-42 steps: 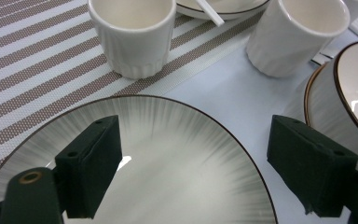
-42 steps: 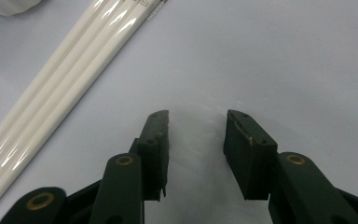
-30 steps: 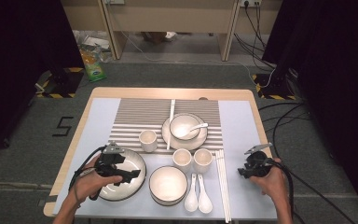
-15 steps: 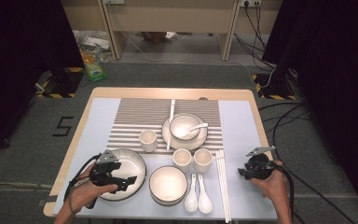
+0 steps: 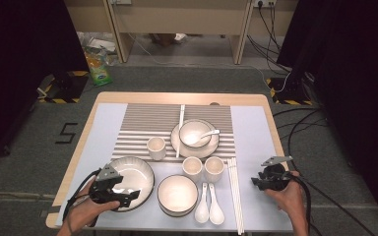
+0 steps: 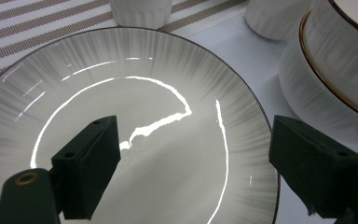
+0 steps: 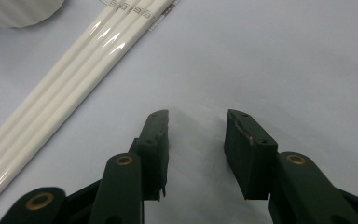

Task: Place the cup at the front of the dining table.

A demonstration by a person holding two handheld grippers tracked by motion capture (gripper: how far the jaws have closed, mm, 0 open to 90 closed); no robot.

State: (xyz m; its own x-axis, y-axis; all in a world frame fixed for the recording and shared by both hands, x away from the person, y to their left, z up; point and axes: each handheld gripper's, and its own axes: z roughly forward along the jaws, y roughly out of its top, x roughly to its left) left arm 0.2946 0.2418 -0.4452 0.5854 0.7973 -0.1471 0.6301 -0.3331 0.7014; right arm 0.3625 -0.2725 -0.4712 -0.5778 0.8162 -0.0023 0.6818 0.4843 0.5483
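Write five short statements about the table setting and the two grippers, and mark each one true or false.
1. The left gripper hangs open over the large plate. True.
2. The right gripper is shut on the chopsticks. False: its jaws stand apart over bare mat, with the chopsticks lying off to one side.
3. Two white spoons lie side by side between the front bowl and the chopsticks. True.
4. The far bowl on its saucer is empty. False: a spoon rests in it.
5. Three small cups stand on the table. True.
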